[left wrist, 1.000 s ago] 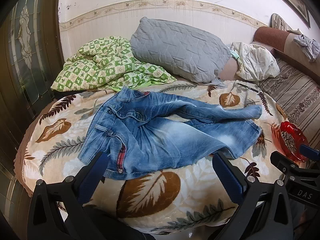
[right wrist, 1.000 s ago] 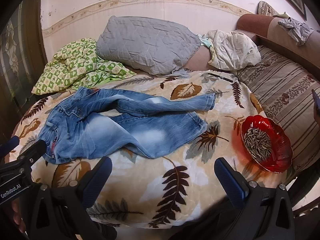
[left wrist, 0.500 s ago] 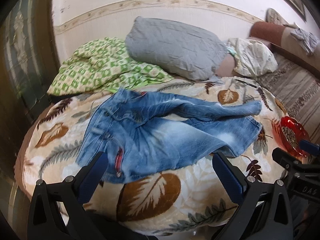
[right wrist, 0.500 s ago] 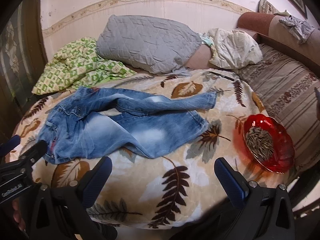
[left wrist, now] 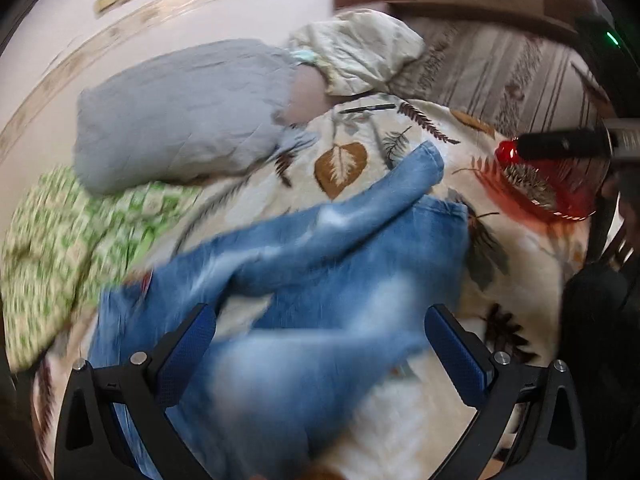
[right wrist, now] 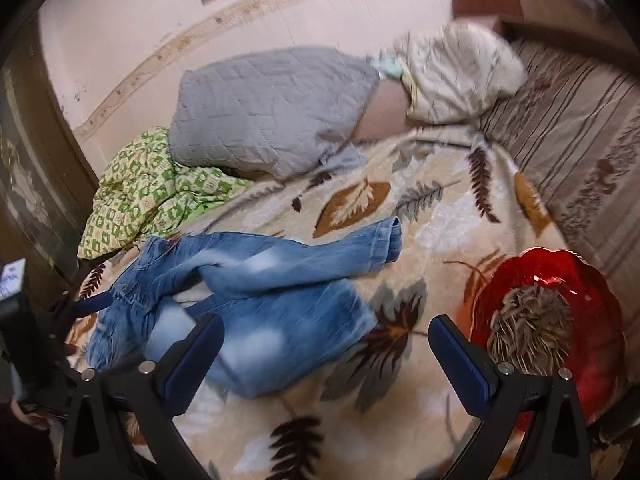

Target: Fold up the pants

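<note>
Jeans point(right wrist: 256, 300) beside red seed bowl point(right wrist: 548, 320)

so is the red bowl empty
No, the red bowl holds a heap of pale striped seeds in the right wrist view.

Motion-blurred jeans point(left wrist: 320, 280), waistband indistinct
</note>
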A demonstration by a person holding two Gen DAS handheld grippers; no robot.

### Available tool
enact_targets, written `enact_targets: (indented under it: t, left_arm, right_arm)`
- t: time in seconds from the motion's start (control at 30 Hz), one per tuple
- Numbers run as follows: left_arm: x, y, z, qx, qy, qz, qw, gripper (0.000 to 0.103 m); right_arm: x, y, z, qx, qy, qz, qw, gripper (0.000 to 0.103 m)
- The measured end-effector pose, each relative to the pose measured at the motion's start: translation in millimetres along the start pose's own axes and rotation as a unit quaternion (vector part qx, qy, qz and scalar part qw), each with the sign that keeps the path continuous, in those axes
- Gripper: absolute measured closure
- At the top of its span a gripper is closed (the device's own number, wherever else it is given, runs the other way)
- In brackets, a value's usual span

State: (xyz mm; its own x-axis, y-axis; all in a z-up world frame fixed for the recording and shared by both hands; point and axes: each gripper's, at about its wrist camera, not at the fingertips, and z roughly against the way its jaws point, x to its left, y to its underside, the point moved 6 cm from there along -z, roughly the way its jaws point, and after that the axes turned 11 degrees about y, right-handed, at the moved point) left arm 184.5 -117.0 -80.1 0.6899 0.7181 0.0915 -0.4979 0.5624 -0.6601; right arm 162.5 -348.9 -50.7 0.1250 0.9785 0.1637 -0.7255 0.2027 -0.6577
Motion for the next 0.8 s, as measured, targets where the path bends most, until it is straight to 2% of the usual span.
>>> enact_targets:
  t: [0.1,0.23,0.43,0.5,0.53,0.57,0.6,0.63,0.67,0.8]
  left_arm:
    - [2,-18,-33,0.013,-0.013,-0.035,0.9992,0.0]
    - [10,-32,-71,0.04,0.005,-0.056,0.9976,0.0]
    - [12,-42,-105,0.055,0.012,-0.11,0.9924,0.0]
    - [13,-40,-117,0.068,0.01,-0.126,0.9896,0.002]
    - [13,-40,-122,0.077,0.013,-0.131,0.9883,0.006]
    - [12,-38,-129,0.091,0.021,-0.135,0.9865,0.029]
    - [14,-35,-135,0.109,0.026,-0.134,0.9846,0.078]
    - [15,-33,-141,0.128,0.035,-0.127,0.983,0.096]
    - [16,-32,-142,0.134,0.039,-0.119,0.983,0.096]
    - [24,-53,-124,0.075,0.043,-0.107,0.9905,0.096]
  right_arm:
    - [-9,-16,-33,0.037,-0.032,-0.004,0.999,0.0]
    - [-21,-29,-73,0.054,-0.012,0.012,0.998,0.0]
    - [-34,-44,-128,0.098,-0.03,-0.006,0.995,0.003]
    - [-35,-44,-147,0.129,-0.062,-0.025,0.989,0.024]
    - [-34,-42,-154,0.14,-0.071,-0.031,0.987,0.031]
    - [-33,-40,-162,0.153,-0.088,-0.042,0.983,0.043]
    - [-30,-38,-167,0.158,-0.104,-0.046,0.981,0.072]
    - [-27,-37,-169,0.16,-0.115,-0.047,0.979,0.082]
    - [-24,-36,-171,0.159,-0.124,-0.043,0.978,0.083]
    - [-9,-54,-150,0.122,-0.118,0.011,0.985,0.086]
